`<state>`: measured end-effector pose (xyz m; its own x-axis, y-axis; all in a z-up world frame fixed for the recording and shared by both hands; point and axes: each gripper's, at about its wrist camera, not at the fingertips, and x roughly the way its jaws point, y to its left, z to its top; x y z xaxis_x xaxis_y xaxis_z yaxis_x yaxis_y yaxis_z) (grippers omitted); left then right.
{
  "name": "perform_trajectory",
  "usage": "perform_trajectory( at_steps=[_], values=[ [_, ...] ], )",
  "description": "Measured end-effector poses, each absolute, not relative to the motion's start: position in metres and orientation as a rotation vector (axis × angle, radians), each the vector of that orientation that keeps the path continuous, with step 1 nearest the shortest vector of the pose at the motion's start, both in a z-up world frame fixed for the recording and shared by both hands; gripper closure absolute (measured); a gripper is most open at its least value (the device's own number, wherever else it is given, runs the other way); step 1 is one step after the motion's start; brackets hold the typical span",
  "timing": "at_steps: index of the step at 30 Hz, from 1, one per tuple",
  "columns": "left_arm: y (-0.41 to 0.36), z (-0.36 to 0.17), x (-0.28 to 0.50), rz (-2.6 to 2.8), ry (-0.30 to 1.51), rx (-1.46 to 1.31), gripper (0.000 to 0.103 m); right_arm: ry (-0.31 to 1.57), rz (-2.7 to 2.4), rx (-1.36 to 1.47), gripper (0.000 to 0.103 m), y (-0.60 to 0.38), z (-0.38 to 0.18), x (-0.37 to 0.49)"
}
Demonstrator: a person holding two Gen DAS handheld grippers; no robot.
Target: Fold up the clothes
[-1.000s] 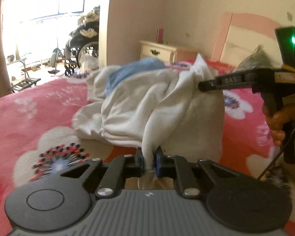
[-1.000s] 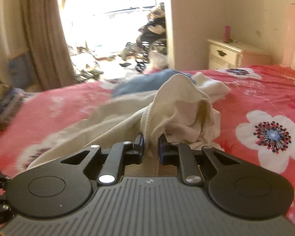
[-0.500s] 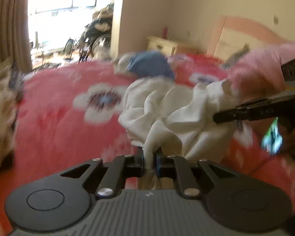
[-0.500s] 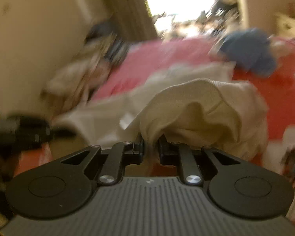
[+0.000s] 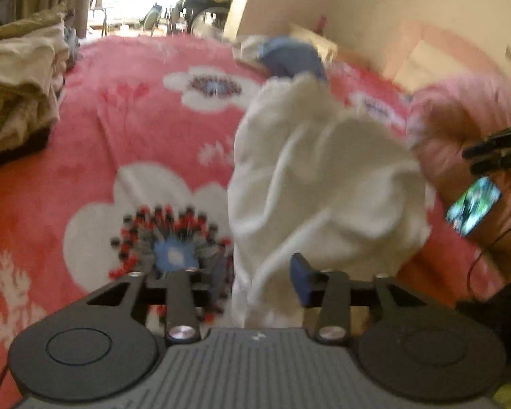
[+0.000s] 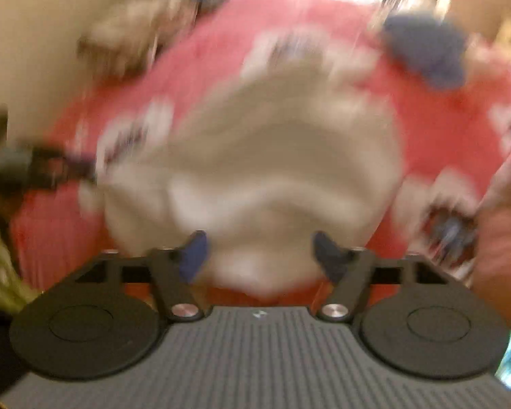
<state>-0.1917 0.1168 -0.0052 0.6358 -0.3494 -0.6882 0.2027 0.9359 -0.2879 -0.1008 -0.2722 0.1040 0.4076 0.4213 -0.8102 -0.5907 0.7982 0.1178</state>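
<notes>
Both grippers, clamped on the white garment (image 5: pixel 323 177) half a second ago, now stand with their jaws spread wide and the cloth let go. Across the pink floral bedspread (image 5: pixel 146 129) the garment lies as a rumpled heap near the middle of the bed, bunched rather than flat, with no clean fold line that I can make out; judging by this, folding has barely begun and the spreading, smoothing and folding all remain. A blue garment (image 5: pixel 289 58) sits beyond it toward the headboard, untouched, and a pile of other clothes (image 5: pixel 20 68) rests at the bed's far left edge. Closest in, the left gripper (image 5: pixel 259 277) has slack cloth hanging between its parted fingers without pinching it, and the right gripper (image 6: pixel 259 252), in a heavily blurred view, is likewise apart just in front of the heap.
</notes>
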Motion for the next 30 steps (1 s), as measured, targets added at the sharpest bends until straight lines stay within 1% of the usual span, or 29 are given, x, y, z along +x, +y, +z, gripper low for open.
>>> perform_trajectory(
  at_steps=[1,3,5,10,14,15,16,17,18,20,21,24,26,27,30],
  values=[
    [0.115,-0.003,-0.185,-0.320,0.809,-0.188,0.050,0.877,0.627,-0.171,0.017,-0.273,0.114,-0.090],
    [0.108,-0.003,-0.165,-0.308,0.789,-0.162,0.049,0.791,0.606,-0.154,0.015,-0.263,0.112,-0.064],
    [0.099,-0.009,-0.139,-0.298,0.780,-0.150,0.049,0.763,0.602,-0.138,0.015,-0.243,0.092,-0.024],
    [0.079,-0.025,-0.087,-0.307,0.779,-0.154,0.049,0.846,0.595,-0.081,0.016,-0.188,0.036,0.087],
    [0.066,-0.040,-0.056,-0.306,0.795,-0.138,0.049,0.896,0.536,0.086,0.016,-0.185,0.003,0.144],
    [0.064,-0.042,-0.052,-0.311,0.800,-0.140,0.049,0.928,0.528,0.121,0.019,-0.185,-0.007,0.157],
    [0.063,-0.044,-0.048,-0.317,0.803,-0.140,0.049,0.958,0.536,0.139,0.038,-0.185,-0.016,0.163],
    [0.063,-0.044,-0.046,-0.326,0.802,-0.136,0.049,0.991,0.551,0.156,0.073,-0.185,-0.022,0.166],
    [0.062,-0.044,-0.045,-0.336,0.797,-0.130,0.049,1.014,0.563,0.174,0.082,-0.186,-0.024,0.162],
    [0.061,-0.041,-0.045,-0.354,0.780,-0.108,0.049,0.991,0.610,0.210,0.089,-0.190,-0.017,0.142],
    [0.061,-0.038,-0.046,-0.365,0.768,-0.092,0.049,0.969,0.664,0.219,0.089,-0.192,-0.011,0.128],
    [0.059,-0.031,-0.050,-0.397,0.729,-0.057,0.048,0.919,0.840,0.219,0.090,-0.194,0.010,0.080],
    [0.058,-0.025,-0.055,-0.429,0.702,-0.045,0.043,0.924,0.917,0.191,0.090,-0.194,0.018,0.048],
    [0.056,-0.023,-0.058,-0.452,0.694,-0.038,0.039,0.948,0.942,0.182,0.090,-0.194,0.016,0.034],
    [0.057,-0.019,-0.066,-0.502,0.708,-0.090,0.039,0.997,1.005,0.119,0.090,-0.190,0.008,-0.007]
  ],
)
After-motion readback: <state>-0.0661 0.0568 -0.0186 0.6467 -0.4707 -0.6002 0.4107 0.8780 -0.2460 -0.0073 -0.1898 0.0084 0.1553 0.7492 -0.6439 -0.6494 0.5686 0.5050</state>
